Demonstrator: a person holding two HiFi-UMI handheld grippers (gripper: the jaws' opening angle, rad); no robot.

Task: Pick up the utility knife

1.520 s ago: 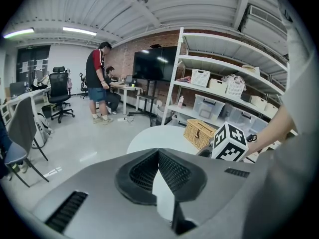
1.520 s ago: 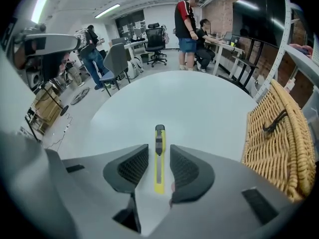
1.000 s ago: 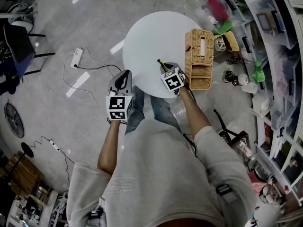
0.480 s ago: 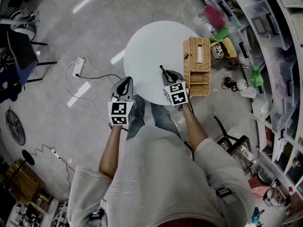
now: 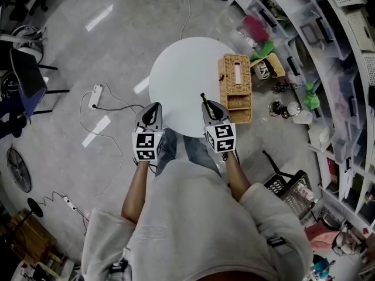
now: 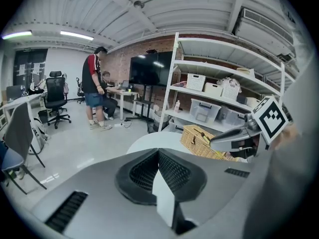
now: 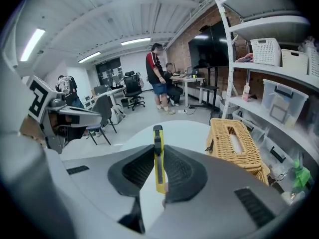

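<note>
Your right claw has come up and back over the last second. It was low over the counter, close beside the wicker basket that sits on the counter's 3 o'clock side. Now it hangs over the rim at about 5 o'clock, drawn in toward your body.

The utility knife came with it. In the right gripper view its yellow handle stands on edge between the two pads, which are closed narrowly on its flat sides. The dark tip runs out past the claw toward 12 o'clock. The white counter top shows well behind the knife, not against it. In the head view that same tip pokes out at roughly 11 o'clock from the claw.

I'd judge the pick to be essentially made: the knife is off the surface and travelling with you. A good part of it sticks out ahead of the pads, so it could pivot if you swing or roll the wrist sharply. Keep the squeeze as it is and move smoothly.

Your left claw has barely shifted. It waits at the counter's 7 o'clock rim, jaws pressed together with nothing between them.
</note>
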